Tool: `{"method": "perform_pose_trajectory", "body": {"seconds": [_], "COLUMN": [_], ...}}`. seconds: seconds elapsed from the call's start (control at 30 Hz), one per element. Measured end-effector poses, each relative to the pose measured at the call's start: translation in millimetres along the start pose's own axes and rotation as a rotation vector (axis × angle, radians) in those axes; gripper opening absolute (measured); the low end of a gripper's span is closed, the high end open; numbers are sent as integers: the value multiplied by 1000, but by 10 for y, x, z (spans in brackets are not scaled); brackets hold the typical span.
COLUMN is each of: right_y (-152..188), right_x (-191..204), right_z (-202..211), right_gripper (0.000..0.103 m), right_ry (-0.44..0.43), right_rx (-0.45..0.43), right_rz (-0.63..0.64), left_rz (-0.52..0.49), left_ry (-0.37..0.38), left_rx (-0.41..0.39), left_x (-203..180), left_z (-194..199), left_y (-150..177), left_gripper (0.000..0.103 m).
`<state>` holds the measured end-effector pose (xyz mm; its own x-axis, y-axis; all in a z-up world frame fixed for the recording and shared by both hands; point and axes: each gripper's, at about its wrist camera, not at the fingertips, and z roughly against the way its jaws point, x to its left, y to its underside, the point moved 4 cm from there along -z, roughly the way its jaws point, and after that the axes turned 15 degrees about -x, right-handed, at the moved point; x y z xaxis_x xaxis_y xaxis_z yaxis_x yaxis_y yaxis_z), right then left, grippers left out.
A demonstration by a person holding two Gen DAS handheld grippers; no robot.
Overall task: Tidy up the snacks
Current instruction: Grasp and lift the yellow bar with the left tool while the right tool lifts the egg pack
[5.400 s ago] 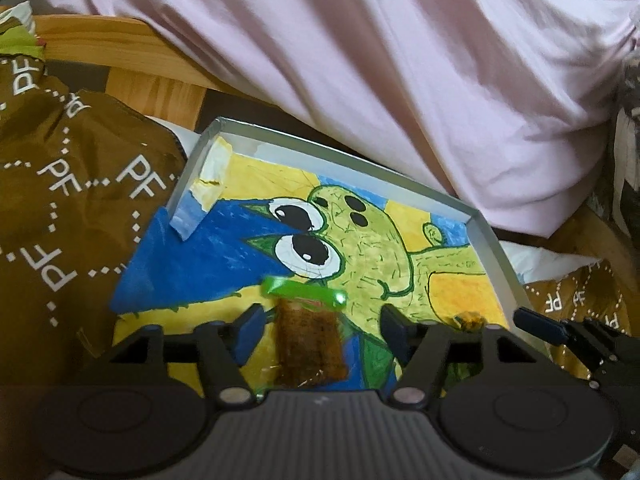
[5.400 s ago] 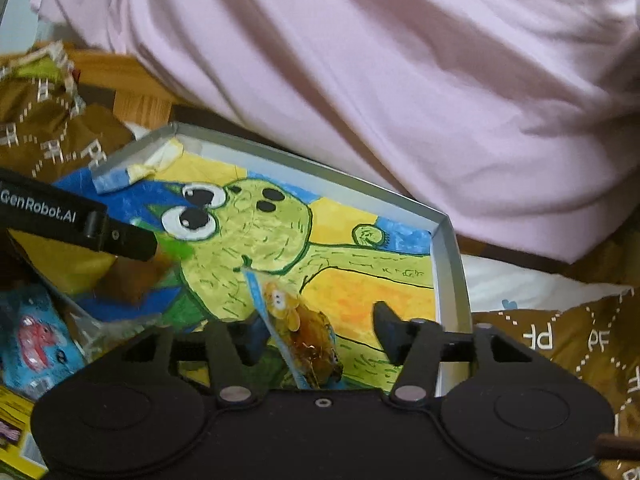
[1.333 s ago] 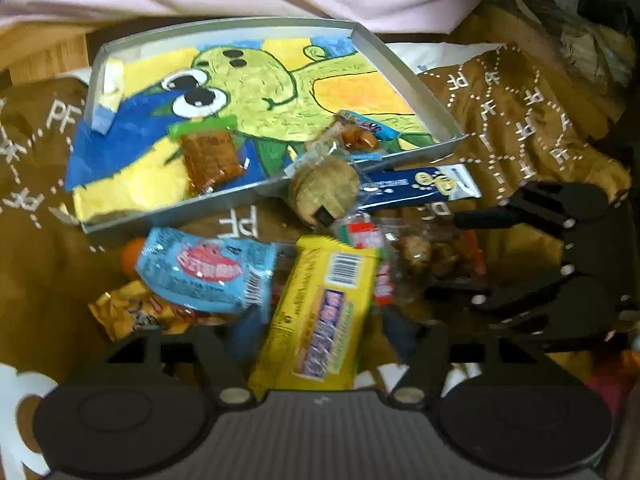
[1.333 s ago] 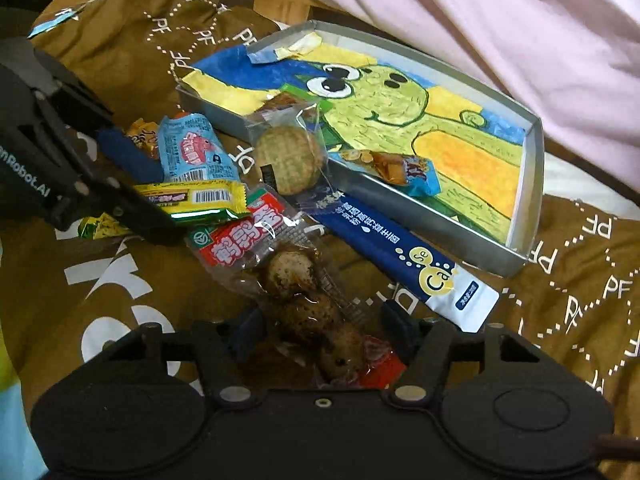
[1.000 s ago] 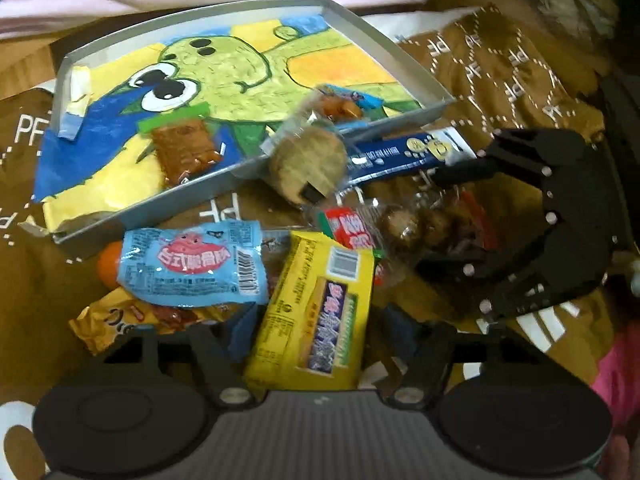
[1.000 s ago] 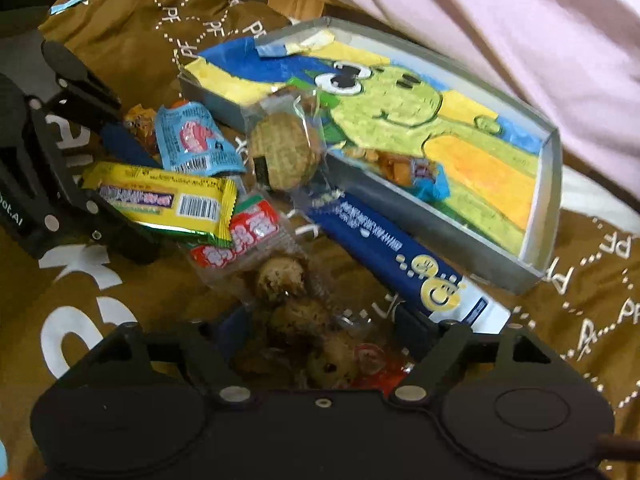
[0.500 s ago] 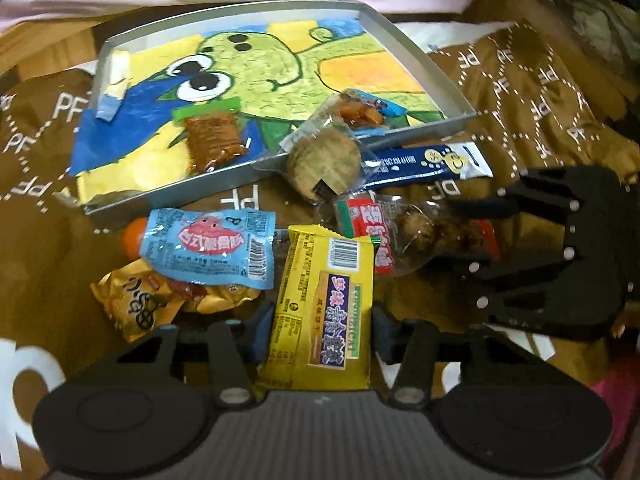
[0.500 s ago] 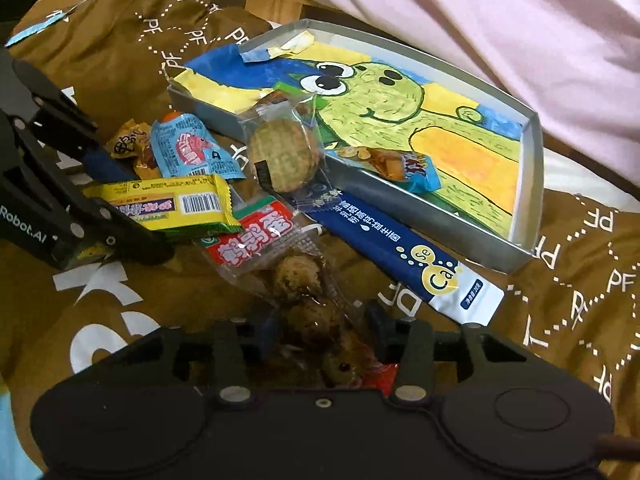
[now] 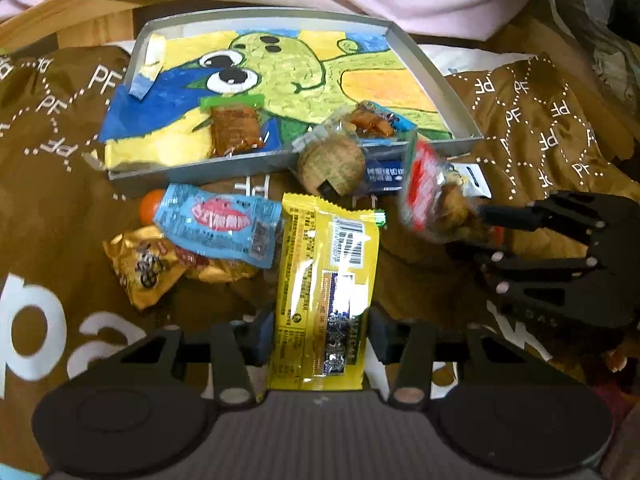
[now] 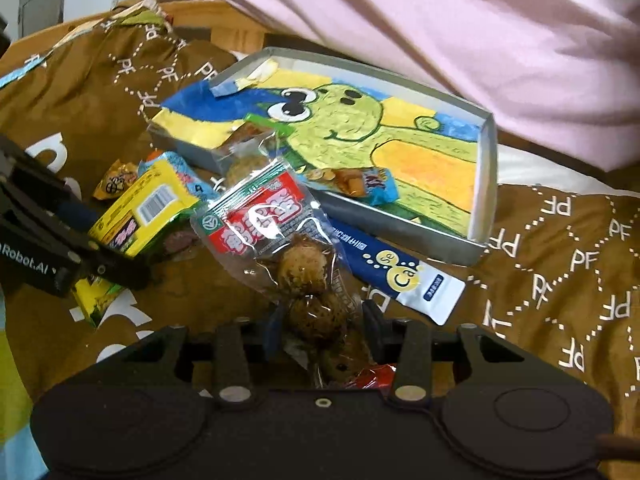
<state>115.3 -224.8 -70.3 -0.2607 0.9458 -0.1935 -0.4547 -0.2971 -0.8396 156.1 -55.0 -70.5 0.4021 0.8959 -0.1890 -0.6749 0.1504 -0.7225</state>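
Here the left gripper (image 9: 320,336) jaws close on the yellow packet (image 9: 326,292), the right gripper (image 10: 322,330) jaws on the egg pouch (image 10: 280,240).

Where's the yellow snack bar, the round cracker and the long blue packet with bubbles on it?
yellow snack bar (image 9: 326,280), left wrist view, middle of the wrapper.
round cracker (image 9: 331,165), left wrist view, the biscuit's face.
long blue packet (image 10: 384,266), right wrist view, the bubble print near its white end.
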Motion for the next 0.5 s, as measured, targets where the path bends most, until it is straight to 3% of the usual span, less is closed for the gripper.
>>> {"method": "perform_pose_trajectory", "body": {"seconds": [0.3, 0.5], "right_y": [-83, -225], "right_x": [-14, -42], "right_z": [268, 399], "right_gripper": [43, 44], "right_ry": [36, 58], "right_rx": [-81, -144], "right_rz": [-46, -88], "left_rz": [73, 100], "left_ry": [-13, -37], "left_rx": [-48, -133], "left_x": [-45, -24], "left_z": [183, 376], "left_y": [3, -221], "left_gripper": [50, 50]}}
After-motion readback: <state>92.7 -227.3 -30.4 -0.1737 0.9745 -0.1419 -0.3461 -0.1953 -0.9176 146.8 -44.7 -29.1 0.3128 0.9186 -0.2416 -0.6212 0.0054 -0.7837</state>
